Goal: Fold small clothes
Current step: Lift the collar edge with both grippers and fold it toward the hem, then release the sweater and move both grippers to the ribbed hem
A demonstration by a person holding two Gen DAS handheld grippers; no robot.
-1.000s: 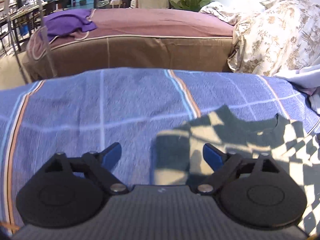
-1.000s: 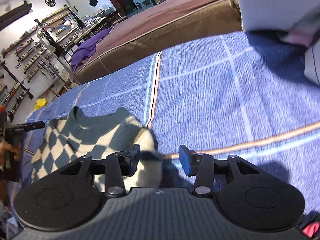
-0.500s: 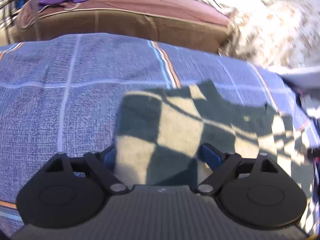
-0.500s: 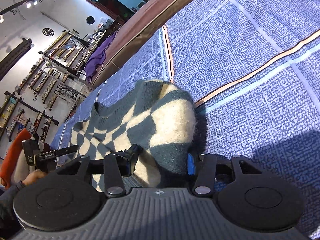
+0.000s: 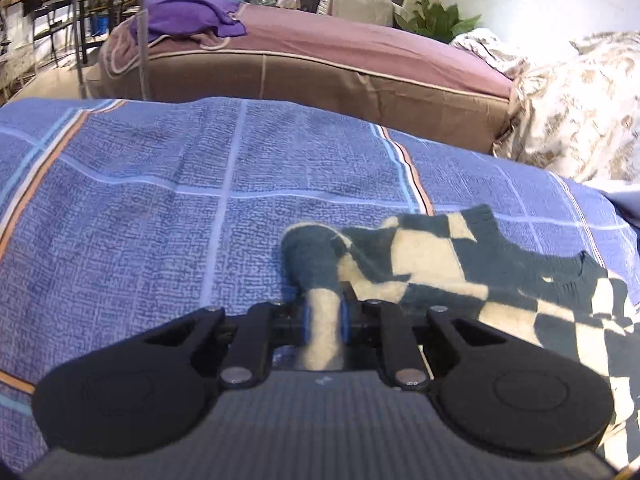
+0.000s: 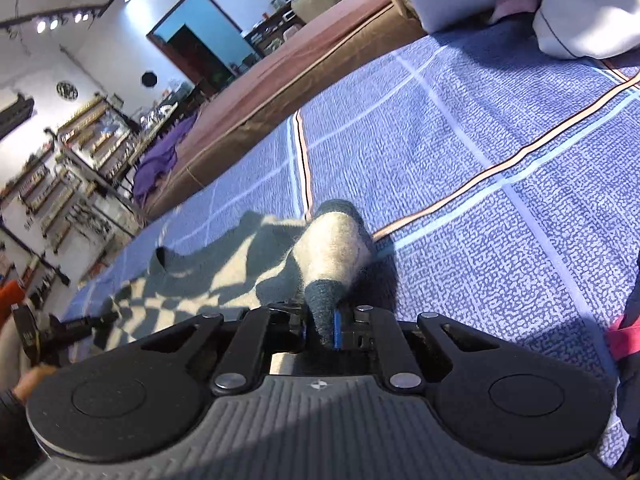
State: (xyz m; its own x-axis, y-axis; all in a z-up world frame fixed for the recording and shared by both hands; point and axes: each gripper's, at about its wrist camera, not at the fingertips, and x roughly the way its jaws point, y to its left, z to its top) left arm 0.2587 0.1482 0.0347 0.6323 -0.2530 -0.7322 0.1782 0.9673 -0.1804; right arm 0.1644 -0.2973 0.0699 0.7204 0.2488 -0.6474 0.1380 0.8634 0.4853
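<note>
A small knitted sweater (image 5: 460,276) with a dark green and cream diamond pattern lies on the blue plaid bedspread (image 5: 160,208). My left gripper (image 5: 323,318) is closing, and its blue pads pinch a bunched fold at the garment's left edge. In the right wrist view the same sweater (image 6: 224,276) spreads to the left, its neck hole showing. My right gripper (image 6: 320,326) is closing too, its pads pressing a rolled-up corner of the knit at the garment's right edge. The other gripper (image 6: 60,332) and a hand show at the far left of that view.
Beyond the bedspread stands a brown couch-like bed (image 5: 340,72) with a purple cloth (image 5: 188,20) on it. A floral quilt (image 5: 580,100) is heaped at the right. White pillows (image 6: 580,12) lie at the bed's far end. Shelving (image 6: 72,184) lines the wall.
Both grippers went from wide open beside the sweater's edges to clamped on bunched fabric. The sweater's two side corners are now gathered into folds between the pads.
</note>
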